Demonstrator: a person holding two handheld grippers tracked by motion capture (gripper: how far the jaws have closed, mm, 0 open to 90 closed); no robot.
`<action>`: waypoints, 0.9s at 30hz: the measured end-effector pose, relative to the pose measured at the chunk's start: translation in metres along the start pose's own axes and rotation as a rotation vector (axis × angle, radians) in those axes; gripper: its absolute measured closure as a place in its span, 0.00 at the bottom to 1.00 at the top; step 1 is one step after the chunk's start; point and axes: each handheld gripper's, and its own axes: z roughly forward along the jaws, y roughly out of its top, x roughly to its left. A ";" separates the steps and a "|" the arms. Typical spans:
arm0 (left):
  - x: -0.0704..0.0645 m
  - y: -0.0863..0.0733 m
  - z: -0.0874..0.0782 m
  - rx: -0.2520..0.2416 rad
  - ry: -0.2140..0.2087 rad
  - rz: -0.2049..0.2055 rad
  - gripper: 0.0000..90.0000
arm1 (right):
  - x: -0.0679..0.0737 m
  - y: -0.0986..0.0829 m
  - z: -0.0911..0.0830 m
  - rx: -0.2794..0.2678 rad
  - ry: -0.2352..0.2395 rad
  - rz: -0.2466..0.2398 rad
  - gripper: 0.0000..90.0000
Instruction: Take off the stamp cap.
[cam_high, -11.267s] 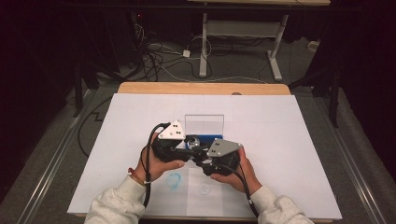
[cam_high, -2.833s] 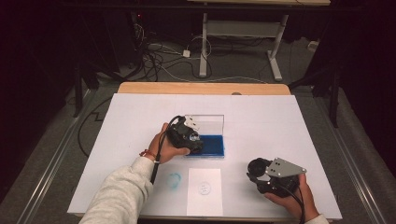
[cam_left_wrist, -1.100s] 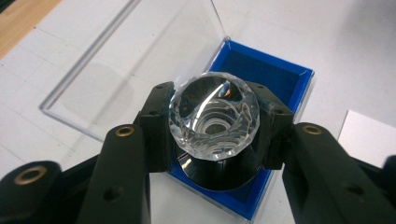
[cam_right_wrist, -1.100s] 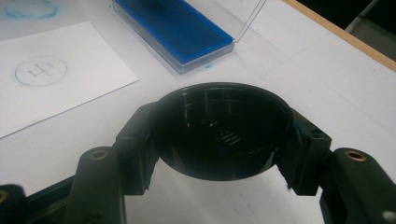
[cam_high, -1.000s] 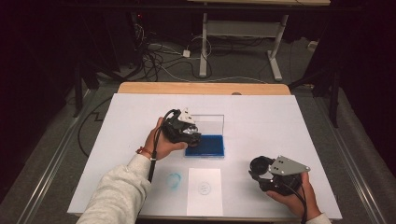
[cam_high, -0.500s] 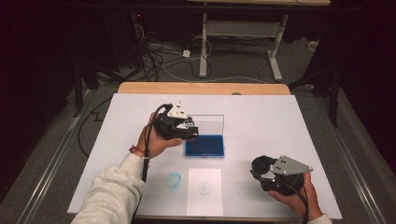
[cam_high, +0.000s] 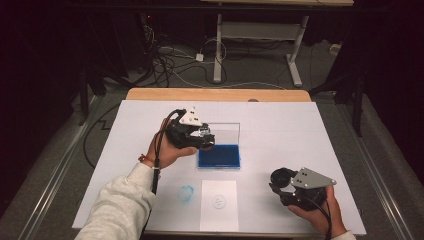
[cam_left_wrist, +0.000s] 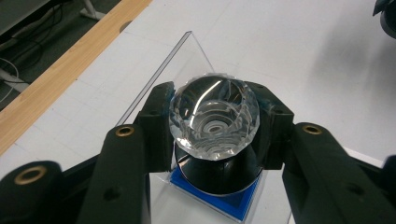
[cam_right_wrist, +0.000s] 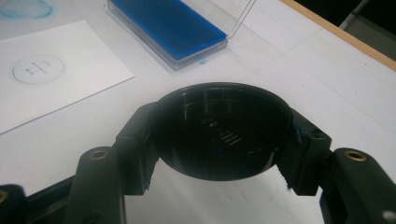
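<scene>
Lifted off the blue ink pad (cam_high: 218, 156), our left gripper (cam_high: 200, 137) clamps the crystal-topped stamp (cam_left_wrist: 214, 119).
Hard, slick facets: we hold its black base; right gripper (cam_right_wrist: 219, 140) grips the cap (cam_right_wrist: 219, 128).

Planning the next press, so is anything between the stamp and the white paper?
Nothing visible. The left claw holds the stamp over the pad, with bare table between pad and paper. The lid stands on the far side; the right claw and cap are off to the right.

stamp base (cam_left_wrist: 219, 179) hidden behind crystal knob (cam_left_wrist: 214, 119) (underside unseen), paper's mark (cam_high: 218, 201) unreadable
</scene>
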 end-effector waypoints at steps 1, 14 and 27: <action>0.000 0.000 0.001 -0.001 -0.006 0.003 0.61 | 0.000 0.000 0.000 0.000 -0.001 0.001 0.43; -0.005 0.009 0.011 0.011 -0.029 0.027 0.61 | 0.000 -0.003 -0.004 0.003 -0.006 0.006 0.43; -0.010 0.013 0.021 0.033 -0.045 0.034 0.61 | 0.001 -0.002 -0.002 0.006 0.000 -0.001 0.43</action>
